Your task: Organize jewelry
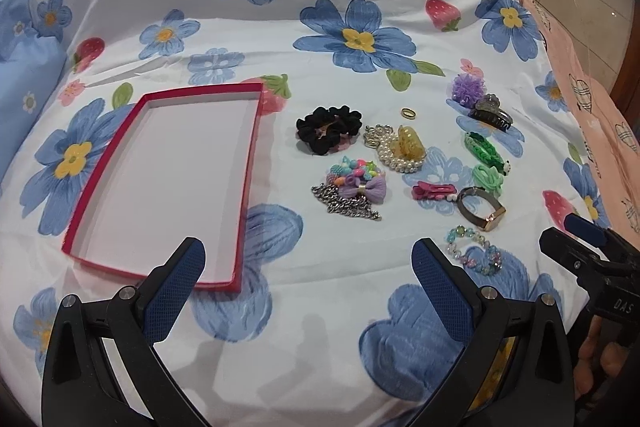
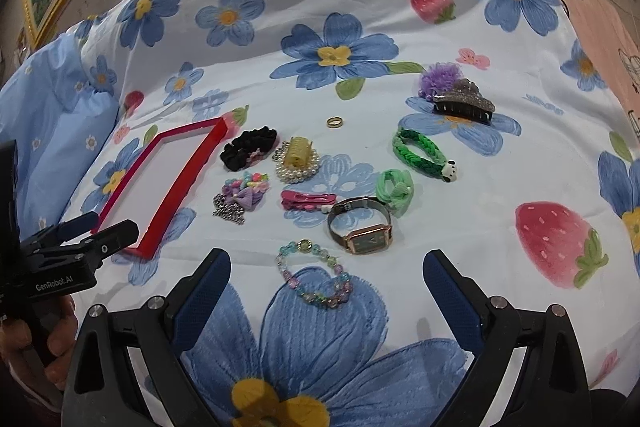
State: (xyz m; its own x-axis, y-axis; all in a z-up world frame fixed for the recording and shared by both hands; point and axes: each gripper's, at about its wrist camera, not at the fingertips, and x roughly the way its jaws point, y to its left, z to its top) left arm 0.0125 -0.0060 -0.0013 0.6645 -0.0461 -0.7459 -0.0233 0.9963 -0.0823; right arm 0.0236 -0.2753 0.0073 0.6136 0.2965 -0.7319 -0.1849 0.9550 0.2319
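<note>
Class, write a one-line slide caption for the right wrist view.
Open right gripper hovers over a beaded bracelet on the floral bedsheet, red tray empty nearby.

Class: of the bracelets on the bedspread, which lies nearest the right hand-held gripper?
The pastel beaded bracelet, just ahead of the right hand-held gripper; the pearl bracelet and green braided bracelet lie farther.

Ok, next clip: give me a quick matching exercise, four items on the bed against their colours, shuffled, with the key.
Items:
1. scrunchie
2. box rim
3. braided band
4. pom-pom

Colours:
A. green
B. purple
C. black
D. red

Pairs: 1-C, 2-D, 3-A, 4-B
</note>
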